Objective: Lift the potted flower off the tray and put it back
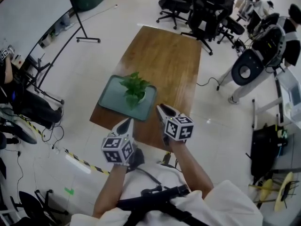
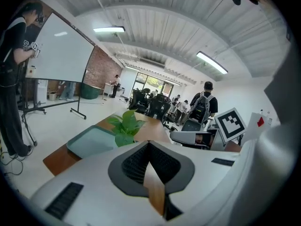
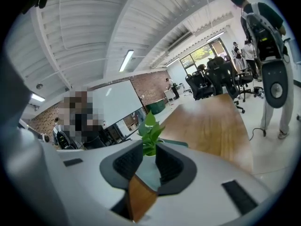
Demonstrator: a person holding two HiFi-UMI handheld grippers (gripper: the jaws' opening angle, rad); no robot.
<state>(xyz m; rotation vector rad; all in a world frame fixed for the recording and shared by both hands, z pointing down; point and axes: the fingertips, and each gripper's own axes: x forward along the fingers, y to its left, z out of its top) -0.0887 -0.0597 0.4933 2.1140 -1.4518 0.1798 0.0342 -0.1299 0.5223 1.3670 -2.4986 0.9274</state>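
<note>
The potted flower (image 1: 135, 88), green leaves in a small white pot, stands on the right part of a teal tray (image 1: 112, 99) at the near end of a wooden table (image 1: 164, 60). My left gripper (image 1: 127, 122) hovers at the table's near edge, just short of the tray, its jaws shut with nothing in them. My right gripper (image 1: 160, 108) is beside the tray's near right corner, open and empty. The left gripper view has its gripper (image 2: 148, 143) aimed at the plant (image 2: 126, 125) and tray (image 2: 89, 140). In the right gripper view the plant (image 3: 149, 130) shows beyond that gripper's (image 3: 149, 149) gap.
A whiteboard on a rolling stand (image 1: 33, 18) is at the left, with cables and striped tape on the floor (image 1: 75, 160). Black office chairs (image 1: 197, 8) crowd the table's far end. White equipment (image 1: 256, 62) stands at the right. A person (image 2: 14, 74) stands by the whiteboard.
</note>
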